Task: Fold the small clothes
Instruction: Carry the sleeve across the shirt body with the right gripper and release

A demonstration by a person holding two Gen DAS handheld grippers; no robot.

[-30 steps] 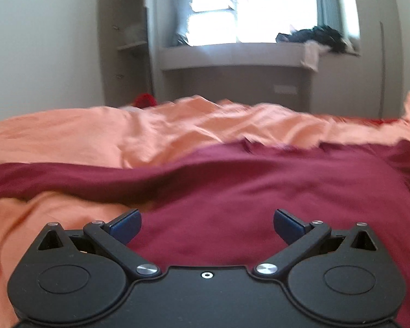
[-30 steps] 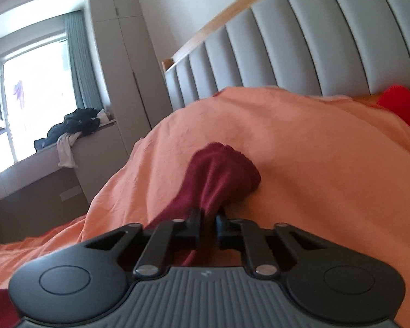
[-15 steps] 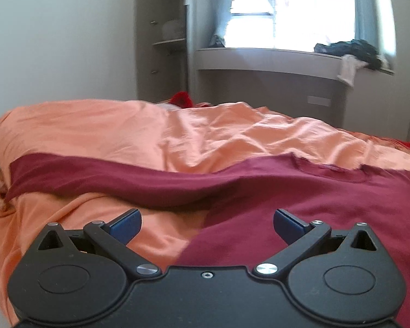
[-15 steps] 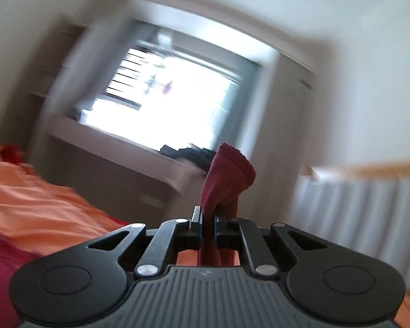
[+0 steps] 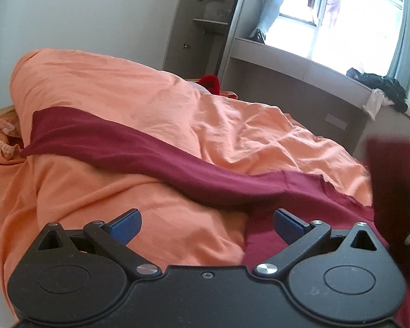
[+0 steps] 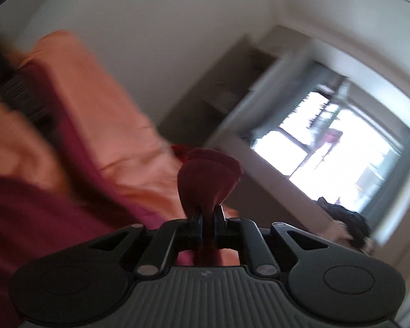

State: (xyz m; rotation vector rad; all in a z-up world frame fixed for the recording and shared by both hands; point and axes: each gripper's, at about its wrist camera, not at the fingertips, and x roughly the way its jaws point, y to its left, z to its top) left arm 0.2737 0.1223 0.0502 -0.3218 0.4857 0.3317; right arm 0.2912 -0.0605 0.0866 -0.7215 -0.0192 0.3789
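Note:
A dark red long-sleeved top [image 5: 177, 169] lies spread on the orange duvet [image 5: 117, 101]. One sleeve stretches left across the bed. My left gripper [image 5: 206, 222] is open and empty, low over the duvet beside the top's body. My right gripper [image 6: 208, 214] is shut on the other sleeve's cuff [image 6: 209, 175] and holds it in the air. That raised sleeve also shows, blurred, at the right edge of the left wrist view [image 5: 391, 180]. The right wrist view is motion-blurred.
A window ledge [image 5: 300, 63] with a pile of dark clothes [image 5: 380, 84] runs along the far wall. An open shelf unit [image 5: 205, 22] stands left of it. A bright red item [image 5: 210, 83] lies behind the duvet. Crumpled patterned fabric [image 5: 5, 139] lies at the bed's left edge.
My right gripper has lifted the sleeve cuff off the bed and swung it left over the top. My left gripper has turned left; it stays open.

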